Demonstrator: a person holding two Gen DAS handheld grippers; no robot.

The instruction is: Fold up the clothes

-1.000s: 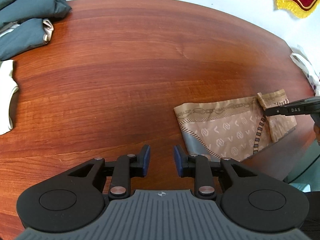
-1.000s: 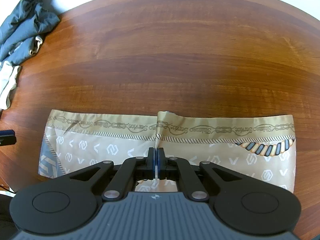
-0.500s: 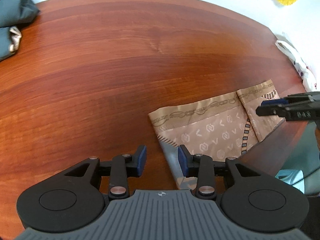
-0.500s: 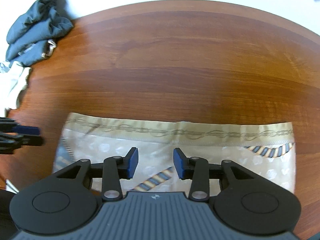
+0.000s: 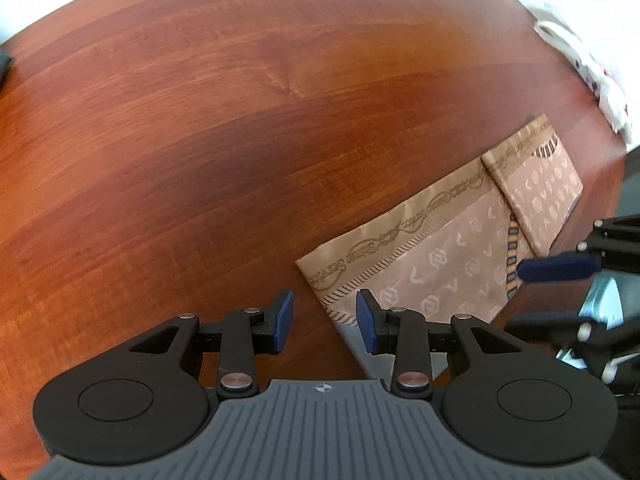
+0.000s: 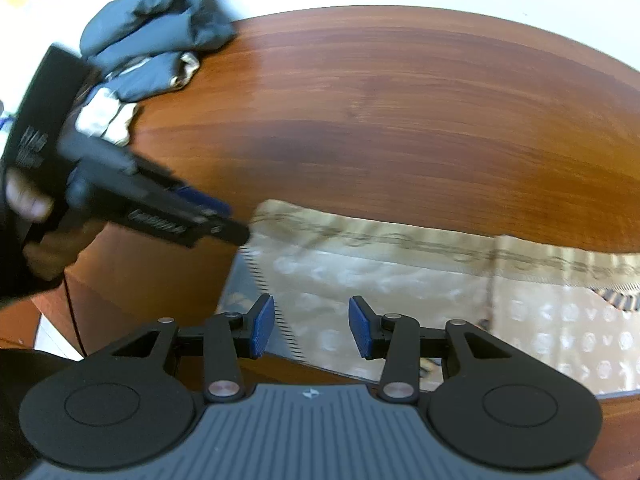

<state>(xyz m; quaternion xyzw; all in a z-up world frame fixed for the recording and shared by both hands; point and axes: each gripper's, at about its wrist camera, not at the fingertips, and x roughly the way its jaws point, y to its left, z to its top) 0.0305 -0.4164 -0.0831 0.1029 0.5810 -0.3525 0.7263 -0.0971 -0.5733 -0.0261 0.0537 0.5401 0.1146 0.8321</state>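
Here, a folded scarf (image 5: pixel 448 248) lies flat at the table's (image 5: pixel 200 120) near edge. Both grippers, left (image 5: pixel 325 322) and right (image 6: pixel 311 326), hover half-open and empty over its left end, apparently lining up the next fold.

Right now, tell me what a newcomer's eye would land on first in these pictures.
First, the beige patterned scarf, folded into a long strip along the near edge of the red-brown wooden table. Next, the two grippers at its left end: the left gripper open at the corner, the right gripper open over the cloth. A heap of grey-blue clothes sits at the table's far left.
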